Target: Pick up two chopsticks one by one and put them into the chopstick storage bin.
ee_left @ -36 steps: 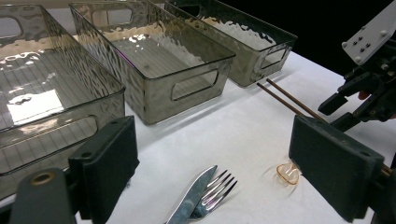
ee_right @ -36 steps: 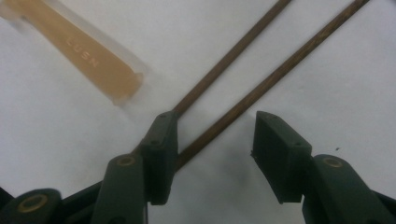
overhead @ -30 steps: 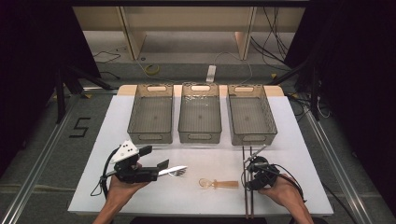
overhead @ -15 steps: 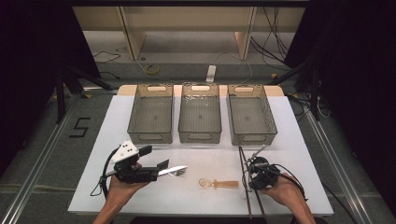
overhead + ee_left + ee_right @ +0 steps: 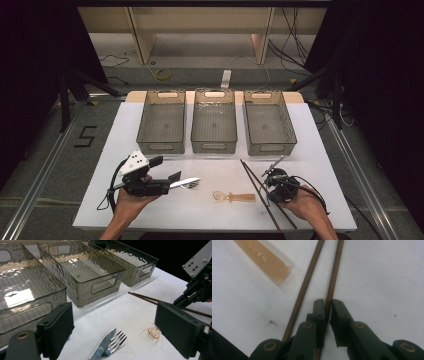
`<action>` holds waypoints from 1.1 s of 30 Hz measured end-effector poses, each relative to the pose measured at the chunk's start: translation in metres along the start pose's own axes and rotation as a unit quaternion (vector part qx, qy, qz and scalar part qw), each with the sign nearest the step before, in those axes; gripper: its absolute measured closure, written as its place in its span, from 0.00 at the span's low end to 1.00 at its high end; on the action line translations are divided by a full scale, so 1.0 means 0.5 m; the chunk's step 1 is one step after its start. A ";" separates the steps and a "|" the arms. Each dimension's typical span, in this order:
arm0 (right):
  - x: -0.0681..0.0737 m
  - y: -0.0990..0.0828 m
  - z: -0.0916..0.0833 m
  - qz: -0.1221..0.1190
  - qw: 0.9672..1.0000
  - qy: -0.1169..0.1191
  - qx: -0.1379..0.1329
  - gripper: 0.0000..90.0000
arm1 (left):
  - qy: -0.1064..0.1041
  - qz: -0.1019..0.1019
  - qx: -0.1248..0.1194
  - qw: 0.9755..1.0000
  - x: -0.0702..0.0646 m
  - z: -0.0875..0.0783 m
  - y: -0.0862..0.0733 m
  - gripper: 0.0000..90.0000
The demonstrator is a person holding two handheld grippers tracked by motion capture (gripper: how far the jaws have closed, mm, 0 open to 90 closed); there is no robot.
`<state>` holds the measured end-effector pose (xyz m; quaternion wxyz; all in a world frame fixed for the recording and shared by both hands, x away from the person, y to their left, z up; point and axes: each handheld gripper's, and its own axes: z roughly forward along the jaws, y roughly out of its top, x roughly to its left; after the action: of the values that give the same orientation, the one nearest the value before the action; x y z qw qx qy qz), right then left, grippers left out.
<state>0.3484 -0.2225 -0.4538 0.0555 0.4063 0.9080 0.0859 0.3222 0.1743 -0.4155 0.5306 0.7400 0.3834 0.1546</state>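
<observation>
Chopstick (image 5: 331, 287) between right gripper (image 5: 326, 305) pads

Lab-style recording station, not home. White-covered table (image 5: 320, 150) on bare grey floor (image 5: 45, 165), black curtains left and right, metal rails along both sides, loose cables (image 5: 295, 30) on floor at far end, number marker (image 5: 86, 136) taped left of table.

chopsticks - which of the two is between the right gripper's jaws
The right-hand chopstick in the right gripper view; the right gripper has closed on it, while the left chopstick lies outside.
</observation>
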 end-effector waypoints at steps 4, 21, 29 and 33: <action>-0.001 0.000 0.000 -0.001 1.000 0.000 -0.001 0.94 | 0.000 0.002 0.000 1.000 0.000 0.000 0.000 0.16; -0.003 0.001 -0.034 -0.020 0.999 0.000 -0.037 0.95 | -0.007 0.013 0.013 1.000 -0.005 0.010 -0.001 0.17; 0.028 0.031 -0.078 -0.074 0.995 0.011 -0.062 0.95 | -0.029 0.044 0.041 0.998 -0.018 0.031 0.010 0.17; 0.049 0.048 -0.092 -0.102 0.992 0.019 -0.067 0.95 | -0.044 0.052 0.048 0.997 -0.028 0.045 0.025 0.17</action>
<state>0.3419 -0.1934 -0.4046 0.0742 0.3055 0.9376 0.1484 0.3323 0.1471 -0.4106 0.5022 0.7896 0.3278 0.1302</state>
